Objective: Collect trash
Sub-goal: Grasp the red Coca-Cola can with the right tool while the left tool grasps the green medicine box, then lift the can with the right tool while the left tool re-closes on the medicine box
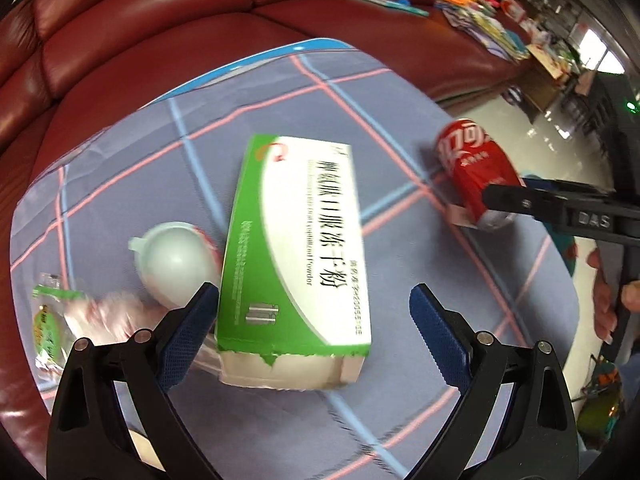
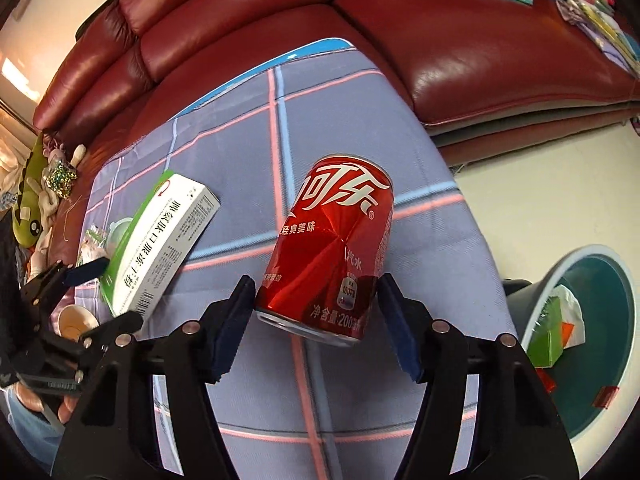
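A green and white medicine box (image 1: 298, 252) with a torn end lies on the checked cloth between the fingers of my left gripper (image 1: 314, 332), which is open; the left pad is near the box edge. It also shows in the right wrist view (image 2: 160, 240). A dented red cola can (image 2: 334, 252) sits between the pads of my right gripper (image 2: 316, 328), whose jaws stand close to its sides; contact is unclear. The can also shows in the left wrist view (image 1: 476, 172).
A white plastic cup (image 1: 176, 264), a crumpled wrapper (image 1: 108, 316) and a green packet (image 1: 46, 328) lie left of the box. A teal bin (image 2: 588, 336) with trash stands on the floor at right. A red leather sofa (image 2: 360, 20) surrounds the cloth-covered table (image 1: 280, 92).
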Action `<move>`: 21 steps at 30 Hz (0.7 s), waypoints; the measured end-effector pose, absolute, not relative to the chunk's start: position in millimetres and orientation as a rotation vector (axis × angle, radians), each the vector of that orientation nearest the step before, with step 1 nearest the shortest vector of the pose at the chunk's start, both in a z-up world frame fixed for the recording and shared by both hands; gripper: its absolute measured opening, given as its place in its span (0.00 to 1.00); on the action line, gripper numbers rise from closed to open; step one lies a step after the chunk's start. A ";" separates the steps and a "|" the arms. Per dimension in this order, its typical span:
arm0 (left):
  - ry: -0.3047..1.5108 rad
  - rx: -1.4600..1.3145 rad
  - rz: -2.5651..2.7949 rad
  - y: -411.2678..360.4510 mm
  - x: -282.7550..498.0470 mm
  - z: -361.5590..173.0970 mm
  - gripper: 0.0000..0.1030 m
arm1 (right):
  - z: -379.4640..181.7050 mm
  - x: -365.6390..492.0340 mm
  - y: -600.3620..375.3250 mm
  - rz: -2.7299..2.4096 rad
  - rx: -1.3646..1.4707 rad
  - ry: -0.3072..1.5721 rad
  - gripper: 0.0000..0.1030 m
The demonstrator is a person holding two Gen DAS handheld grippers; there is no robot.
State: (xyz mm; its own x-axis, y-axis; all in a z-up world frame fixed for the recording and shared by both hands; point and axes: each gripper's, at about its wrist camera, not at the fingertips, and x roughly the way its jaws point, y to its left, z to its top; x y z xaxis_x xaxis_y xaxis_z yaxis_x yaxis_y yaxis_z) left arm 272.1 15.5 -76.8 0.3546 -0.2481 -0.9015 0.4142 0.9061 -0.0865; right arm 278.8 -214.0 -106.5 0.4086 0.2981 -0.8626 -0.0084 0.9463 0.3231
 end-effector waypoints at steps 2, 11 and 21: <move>1.128 0.175 -0.435 9.0 269.3 -76.3 0.92 | -107.0 274.7 -220.8 0.192 0.306 1.136 0.59; 1.114 0.244 -0.380 -17.0 276.2 -76.3 0.92 | -104.6 260.8 -238.5 0.189 0.328 1.112 0.59; 1.075 0.237 -0.289 -18.4 277.8 -71.3 0.23 | -106.1 246.4 -260.5 0.183 0.376 1.100 0.59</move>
State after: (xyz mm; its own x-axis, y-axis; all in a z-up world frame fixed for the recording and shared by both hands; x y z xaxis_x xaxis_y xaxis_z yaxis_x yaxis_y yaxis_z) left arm 277.8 -18.4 -71.3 0.4443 -0.1159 -0.8883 0.3446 0.9374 0.0500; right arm 246.4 -260.5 -106.1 0.4471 0.3274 -0.8324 0.0405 0.9222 0.3845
